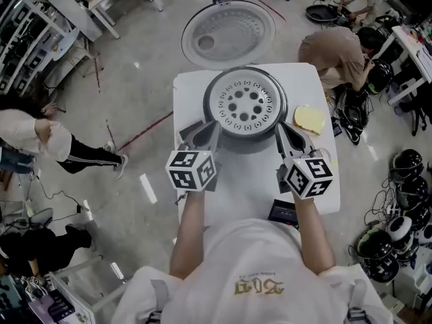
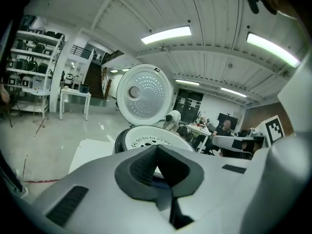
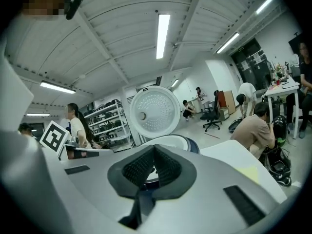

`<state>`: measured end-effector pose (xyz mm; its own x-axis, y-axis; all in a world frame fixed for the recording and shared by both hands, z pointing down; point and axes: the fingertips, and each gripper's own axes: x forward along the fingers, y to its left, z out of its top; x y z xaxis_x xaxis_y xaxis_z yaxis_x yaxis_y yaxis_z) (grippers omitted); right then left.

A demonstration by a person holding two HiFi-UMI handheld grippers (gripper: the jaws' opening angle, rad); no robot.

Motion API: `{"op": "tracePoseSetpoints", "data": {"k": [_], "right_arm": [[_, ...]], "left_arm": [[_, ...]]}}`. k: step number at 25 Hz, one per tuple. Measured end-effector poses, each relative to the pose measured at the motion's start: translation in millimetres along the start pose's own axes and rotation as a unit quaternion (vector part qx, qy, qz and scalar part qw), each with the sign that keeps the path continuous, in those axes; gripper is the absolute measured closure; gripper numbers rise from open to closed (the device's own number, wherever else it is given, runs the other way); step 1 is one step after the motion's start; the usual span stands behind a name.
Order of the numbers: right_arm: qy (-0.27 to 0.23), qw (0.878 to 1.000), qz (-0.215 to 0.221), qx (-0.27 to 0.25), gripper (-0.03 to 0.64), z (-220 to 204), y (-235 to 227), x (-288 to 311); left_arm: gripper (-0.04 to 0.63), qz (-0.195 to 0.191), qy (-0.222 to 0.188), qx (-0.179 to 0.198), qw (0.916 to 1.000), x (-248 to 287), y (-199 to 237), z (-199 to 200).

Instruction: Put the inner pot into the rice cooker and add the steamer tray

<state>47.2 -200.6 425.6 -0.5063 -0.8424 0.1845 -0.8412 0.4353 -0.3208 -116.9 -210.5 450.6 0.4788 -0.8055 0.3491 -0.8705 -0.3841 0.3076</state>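
The rice cooker (image 1: pixel 246 140) stands on the white table (image 1: pixel 192 90) with its round lid (image 1: pixel 228 32) swung open at the far side. A white steamer tray (image 1: pixel 246 103) with several holes lies flat in its mouth; the inner pot is hidden under it. My left gripper (image 1: pixel 212 127) is shut and empty, its tips close by the cooker's near-left side. My right gripper (image 1: pixel 280 128) is shut and empty at the near-right side. The left gripper view shows closed jaws below the tray (image 2: pixel 150 137) and lid (image 2: pixel 145 94). The right gripper view shows the same lid (image 3: pixel 152 108).
A yellow cloth (image 1: pixel 310 119) lies on the table right of the cooker, and a dark flat object (image 1: pixel 283 212) sits at the near edge. One person crouches at the far right (image 1: pixel 337 49), another stands at the left (image 1: pixel 40 137). Helmets (image 1: pixel 405 164) litter the floor at right.
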Motion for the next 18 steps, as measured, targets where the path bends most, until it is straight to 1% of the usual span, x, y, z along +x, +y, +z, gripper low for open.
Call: {"op": "tracePoseSetpoints", "data": {"k": [4, 9, 18], "right_arm": [[0.006, 1.000, -0.005, -0.007, 0.606, -7, 6, -10], [0.015, 0.999, -0.019, -0.025, 0.606, -14, 20, -15], [0.022, 0.999, -0.024, -0.028, 0.606, -19, 27, -18]], "left_arm": [[0.578, -0.009, -0.003, 0.001, 1.0000, -13, -9, -7], [0.578, -0.015, -0.005, 0.004, 0.9999, -30, -7, -8], [0.578, -0.022, -0.005, 0.002, 0.9997, -34, -6, -11]]}}
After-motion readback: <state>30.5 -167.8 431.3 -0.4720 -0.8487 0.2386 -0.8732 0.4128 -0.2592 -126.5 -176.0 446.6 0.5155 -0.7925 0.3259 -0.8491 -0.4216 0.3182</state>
